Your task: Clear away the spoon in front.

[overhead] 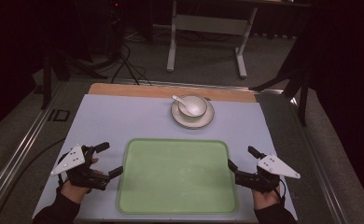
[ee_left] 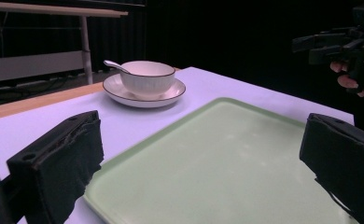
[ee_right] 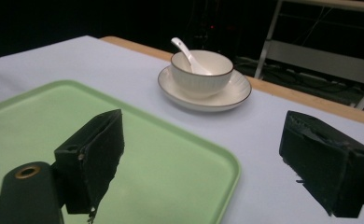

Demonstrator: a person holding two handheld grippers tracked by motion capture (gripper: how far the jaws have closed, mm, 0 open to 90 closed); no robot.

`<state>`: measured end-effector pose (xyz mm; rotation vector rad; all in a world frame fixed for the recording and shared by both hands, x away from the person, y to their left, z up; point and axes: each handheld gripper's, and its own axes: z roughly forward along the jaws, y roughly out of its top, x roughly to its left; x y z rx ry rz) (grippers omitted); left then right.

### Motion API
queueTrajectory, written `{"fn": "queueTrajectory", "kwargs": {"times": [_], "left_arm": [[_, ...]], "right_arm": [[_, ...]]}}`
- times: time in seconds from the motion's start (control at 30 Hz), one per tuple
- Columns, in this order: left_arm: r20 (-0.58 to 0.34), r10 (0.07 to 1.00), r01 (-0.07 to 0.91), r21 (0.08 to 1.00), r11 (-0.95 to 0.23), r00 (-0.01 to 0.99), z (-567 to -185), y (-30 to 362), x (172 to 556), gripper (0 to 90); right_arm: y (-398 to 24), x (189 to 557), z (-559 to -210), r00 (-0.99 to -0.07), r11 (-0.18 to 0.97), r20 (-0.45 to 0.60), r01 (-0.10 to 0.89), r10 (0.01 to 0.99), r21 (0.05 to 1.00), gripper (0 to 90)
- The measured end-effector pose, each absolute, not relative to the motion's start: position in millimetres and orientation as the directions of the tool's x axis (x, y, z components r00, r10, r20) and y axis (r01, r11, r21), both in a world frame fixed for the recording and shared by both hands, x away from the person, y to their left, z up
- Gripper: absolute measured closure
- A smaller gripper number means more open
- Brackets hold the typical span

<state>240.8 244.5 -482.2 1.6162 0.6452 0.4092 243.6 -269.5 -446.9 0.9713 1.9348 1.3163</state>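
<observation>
A pale green tray (overhead: 178, 205) (ee_left: 264, 140) (ee_right: 40, 107) lies bare at the table's near middle. Beyond it a white bowl (overhead: 192, 106) (ee_left: 147, 78) (ee_right: 201, 70) stands on a white plate (overhead: 208, 119) (ee_left: 119, 91) (ee_right: 238, 95), and a white spoon (overhead: 179, 99) (ee_left: 113, 65) (ee_right: 184, 51) rests in the bowl. My left gripper (overhead: 109, 159) (ee_left: 203, 163) is open at the tray's left edge with nothing between its jaws. At the tray's right edge my right gripper (overhead: 243, 158) (ee_right: 203, 158) is open and holds nothing. The left gripper view shows the right gripper (ee_left: 318, 46) at the far right.
A lilac mat (overhead: 119, 116) covers the table, with a wooden strip (overhead: 138, 89) along its far edge. Behind the table stands a white table frame (overhead: 208, 32) on the floor, with dark cables (overhead: 124, 65) nearby.
</observation>
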Motion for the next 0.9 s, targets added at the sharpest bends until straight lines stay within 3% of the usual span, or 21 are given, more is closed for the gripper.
{"fn": "queueTrajectory", "kwargs": {"times": [0.4,0.63,0.9], "left_arm": [[-0.091,0.559,0.179,0.978,-0.105,0.824,-477.4,230.2,240.5,0.0],[-0.171,0.449,0.234,0.968,-0.089,0.877,-454.6,202.7,242.0,0.0],[-0.153,0.407,0.211,0.972,-0.103,0.901,-429.5,181.0,258.0,0.0]], "right_arm": [[-271.3,235.2,-443.5,-0.561,0.218,-0.061,0.218,0.826,0.951,13.7],[-270.5,235.5,-443.7,-0.566,0.211,-0.05,0.221,0.823,0.952,13.7],[-269.5,234.3,-442.6,-0.566,0.217,-0.063,0.209,0.822,0.953,13.7]]}}
